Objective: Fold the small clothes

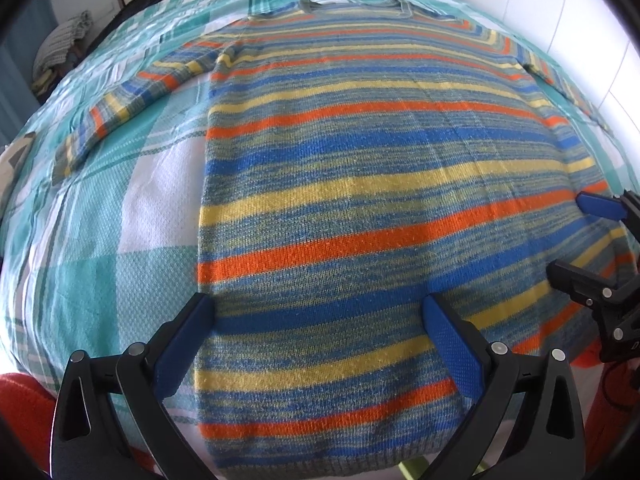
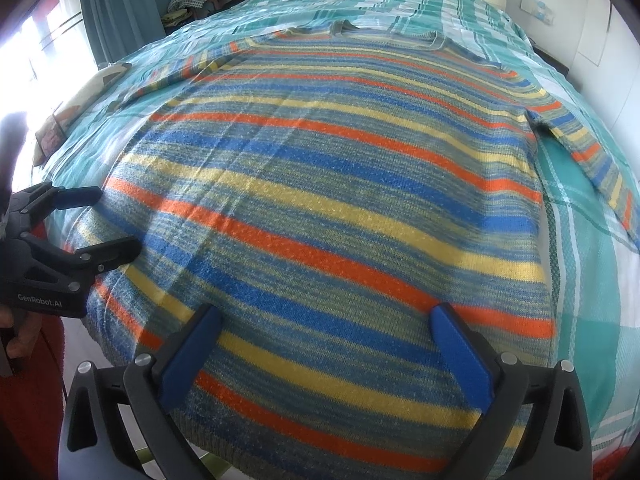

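A striped knit sweater (image 1: 360,184) in blue, orange, yellow and grey lies flat on the bed, hem toward me, neck at the far end. Its left sleeve (image 1: 132,100) stretches out to the left; its right sleeve (image 2: 600,160) runs off to the right. My left gripper (image 1: 320,320) is open and empty above the hem's left part. My right gripper (image 2: 326,328) is open and empty above the hem's right part. Each gripper shows in the other's view, the right one (image 1: 568,236) and the left one (image 2: 116,220), both open.
The bed carries a teal and white checked cover (image 1: 100,248). A pile of folded cloth (image 1: 60,52) and dark items sit at the far left by the headboard. A book or cushion (image 2: 80,104) lies near the bed's left edge. White walls lie beyond.
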Action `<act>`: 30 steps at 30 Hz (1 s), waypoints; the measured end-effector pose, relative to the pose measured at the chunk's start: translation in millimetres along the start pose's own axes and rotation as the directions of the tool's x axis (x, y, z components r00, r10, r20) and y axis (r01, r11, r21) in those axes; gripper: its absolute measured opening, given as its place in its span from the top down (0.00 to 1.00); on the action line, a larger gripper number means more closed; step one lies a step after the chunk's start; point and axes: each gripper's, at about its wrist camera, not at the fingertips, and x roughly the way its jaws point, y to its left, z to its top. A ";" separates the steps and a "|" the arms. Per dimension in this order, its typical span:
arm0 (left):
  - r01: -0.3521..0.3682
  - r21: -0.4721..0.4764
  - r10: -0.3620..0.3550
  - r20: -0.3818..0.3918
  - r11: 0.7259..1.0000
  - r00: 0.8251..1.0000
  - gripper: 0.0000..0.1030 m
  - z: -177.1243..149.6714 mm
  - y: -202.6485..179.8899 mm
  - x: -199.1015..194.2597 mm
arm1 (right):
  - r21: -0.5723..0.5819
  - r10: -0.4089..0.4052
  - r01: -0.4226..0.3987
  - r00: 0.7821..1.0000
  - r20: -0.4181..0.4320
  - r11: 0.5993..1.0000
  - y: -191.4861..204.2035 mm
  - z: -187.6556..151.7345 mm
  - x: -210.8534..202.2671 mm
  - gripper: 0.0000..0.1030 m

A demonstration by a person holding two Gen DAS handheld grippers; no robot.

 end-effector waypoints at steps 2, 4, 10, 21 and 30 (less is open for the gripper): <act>-0.002 0.001 0.002 0.001 1.000 1.000 0.00 -0.3 -0.4 0.1 | -0.001 -0.001 0.001 1.000 0.001 1.000 0.2 0.0 -0.1 0.00; -0.002 0.001 0.002 0.003 1.000 1.000 0.00 0.1 0.3 0.2 | -0.001 -0.001 0.001 1.000 0.001 1.000 0.0 0.1 -0.1 0.00; -0.002 0.001 0.002 0.003 1.000 1.000 0.00 -0.2 0.3 -0.1 | -0.001 -0.005 0.005 1.000 0.002 1.000 0.4 0.1 0.2 0.00; -0.002 0.002 0.002 0.018 1.000 1.000 0.00 -2.4 -0.9 -2.3 | -0.003 -0.007 0.007 1.000 0.003 1.000 0.3 -0.4 0.6 0.00; -0.010 0.001 0.010 0.067 1.000 0.998 0.01 -0.1 1.2 -18.6 | -0.002 -0.010 0.010 1.000 0.001 1.000 -0.7 -0.2 0.0 0.00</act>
